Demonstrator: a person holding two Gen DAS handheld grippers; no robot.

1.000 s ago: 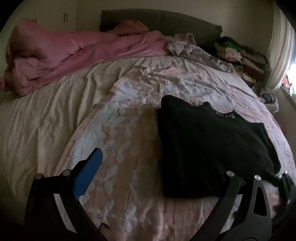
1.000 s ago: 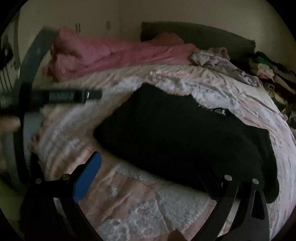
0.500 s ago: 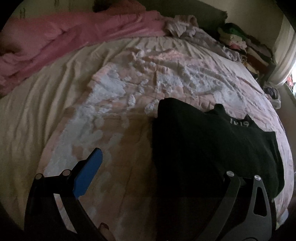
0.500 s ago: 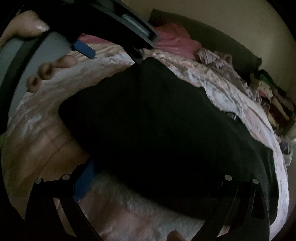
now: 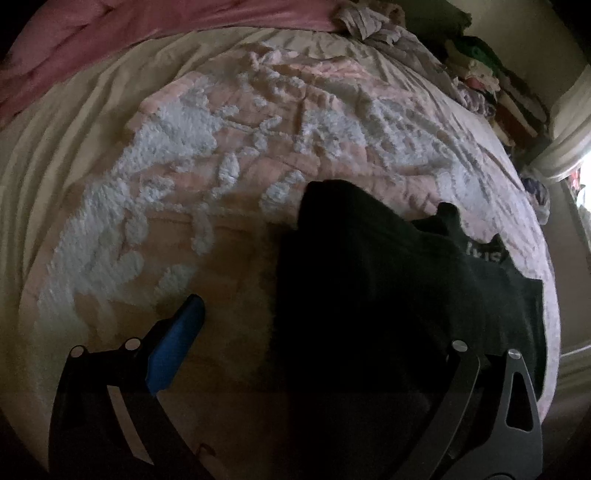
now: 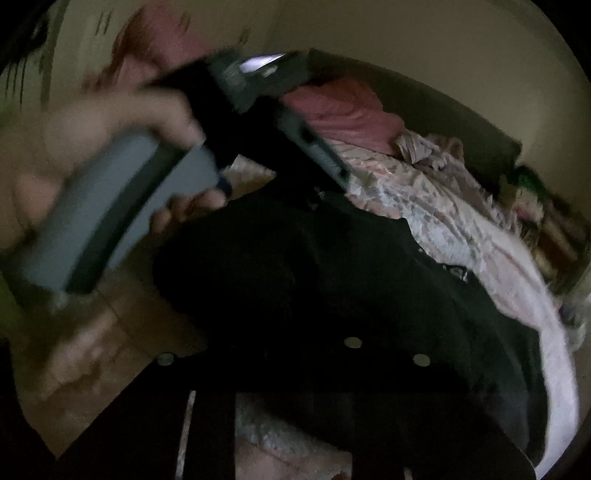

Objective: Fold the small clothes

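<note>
A black garment lies flat on the pink and white bedspread, with white lettering near its far right side. My left gripper hangs open low over the garment's left edge, which runs between the blue pad and the dark right finger. In the right wrist view the black garment fills the middle. My right gripper has its jaws closing on the garment's near edge, with cloth between them in deep shadow. A hand carries the blurred left gripper above the garment's left end.
A pink duvet is bunched along the head of the bed beside crumpled pale cloth. Stacked clothes and a curtain stand at the right. Cream sheet lies left of the bedspread.
My right gripper's jaws have come together from wide open over the garment's near edge. My left gripper has dropped and tipped down toward the garment's left edge, staying open.
</note>
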